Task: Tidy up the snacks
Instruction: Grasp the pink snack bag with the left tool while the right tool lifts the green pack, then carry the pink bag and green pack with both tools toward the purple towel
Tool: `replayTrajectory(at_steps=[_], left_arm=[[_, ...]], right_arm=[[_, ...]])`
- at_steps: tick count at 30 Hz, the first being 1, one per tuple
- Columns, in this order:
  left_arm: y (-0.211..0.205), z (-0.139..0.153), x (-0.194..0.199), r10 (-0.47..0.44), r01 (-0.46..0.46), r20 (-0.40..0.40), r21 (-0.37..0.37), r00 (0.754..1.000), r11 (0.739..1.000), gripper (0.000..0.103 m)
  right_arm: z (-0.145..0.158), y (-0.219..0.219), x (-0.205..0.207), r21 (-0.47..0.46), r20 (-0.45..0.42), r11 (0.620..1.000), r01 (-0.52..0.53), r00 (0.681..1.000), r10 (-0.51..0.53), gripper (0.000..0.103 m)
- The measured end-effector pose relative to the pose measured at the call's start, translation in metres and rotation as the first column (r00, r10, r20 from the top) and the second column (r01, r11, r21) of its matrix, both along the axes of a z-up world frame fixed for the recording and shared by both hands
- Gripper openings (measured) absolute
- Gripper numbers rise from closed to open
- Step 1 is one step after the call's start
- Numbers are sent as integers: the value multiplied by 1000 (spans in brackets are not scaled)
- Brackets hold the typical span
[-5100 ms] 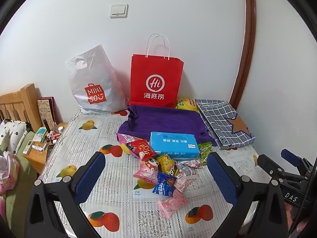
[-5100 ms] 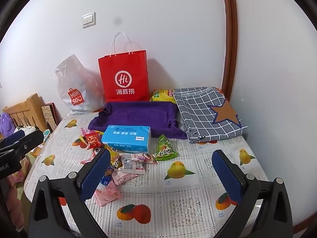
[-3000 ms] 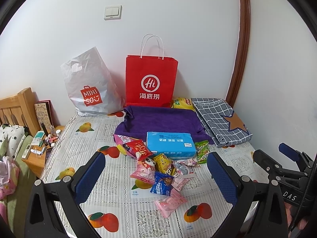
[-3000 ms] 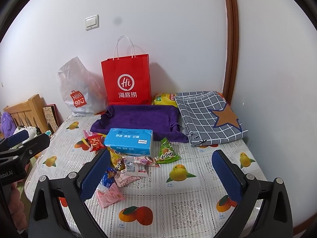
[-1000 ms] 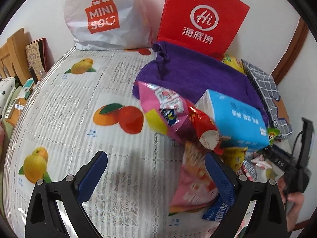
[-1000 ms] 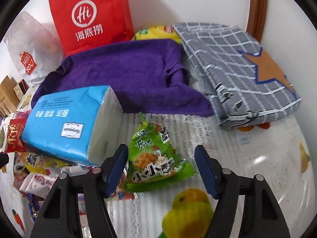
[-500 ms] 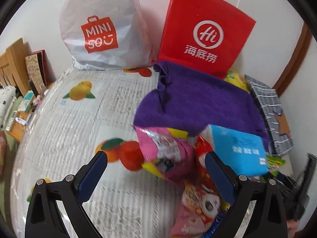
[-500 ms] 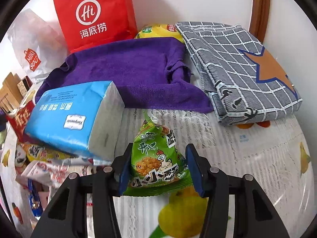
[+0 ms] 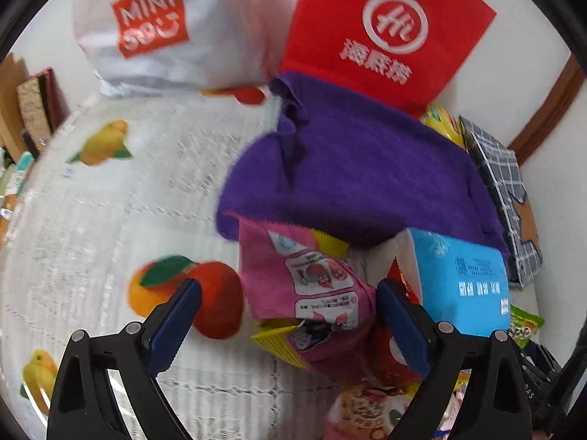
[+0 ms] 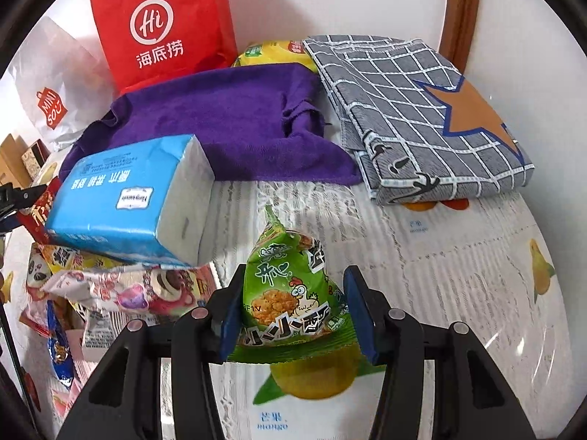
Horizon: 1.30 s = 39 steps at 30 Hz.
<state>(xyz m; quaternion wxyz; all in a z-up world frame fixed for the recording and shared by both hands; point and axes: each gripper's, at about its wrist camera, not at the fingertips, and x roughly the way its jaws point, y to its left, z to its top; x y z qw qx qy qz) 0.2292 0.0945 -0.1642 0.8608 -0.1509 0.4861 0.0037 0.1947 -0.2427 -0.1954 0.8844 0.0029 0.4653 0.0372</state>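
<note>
Right gripper (image 10: 293,311) pinching the green triangular foil snack packet with a cartoon chicken (image 10: 290,300), jaws pressed against both its sides, packet upright just above the fruit-print plastic cloth on the desk (image 10: 458,256). Left gripper (image 9: 290,315) with jaws spread wide around the pink crinkly snack pouch (image 9: 304,293), not yet closed on it; right pad close to the pouch edge and the red packet (image 9: 400,286) behind it. Rest of the snack pile heaped beside and partly under the blue soft pack of tissues (image 10: 128,198), which tilts on top of them.

Risks from here, as judgement: slippery puffed foil likely to squirt out of the right jaws if squeezed harder or swung fast. Left jaws closing now likely to catch the red packet along with the pink pouch, or drag the tissue pack. Tissue pack resting on loose wrappers, so any pull beneath could tip it onto the purple fleece cloth (image 10: 227,117).
</note>
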Motion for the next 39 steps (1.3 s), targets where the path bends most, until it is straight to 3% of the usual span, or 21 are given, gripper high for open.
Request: replayTrajectory(at_steps=[3, 6, 26, 39], left_arm=[[-2, -6, 0, -28, 27, -20, -48, 999, 998, 65], [-3, -5, -5, -32, 31, -7, -44, 999, 999, 62], [25, 51, -106, 48, -51, 115, 24, 992, 998, 60], [0, 89, -133, -6, 0, 185, 31, 983, 1000, 60]], right_arm=[[-2, -2, -4, 22, -21, 1000, -7, 1000, 7, 51], [-5, -1, -8, 11, -27, 1000, 0, 1000, 0, 51], [25, 12, -58, 0, 32, 1000, -31, 999, 31, 51], [49, 18, -76, 29, 52, 998, -60, 997, 59, 50]])
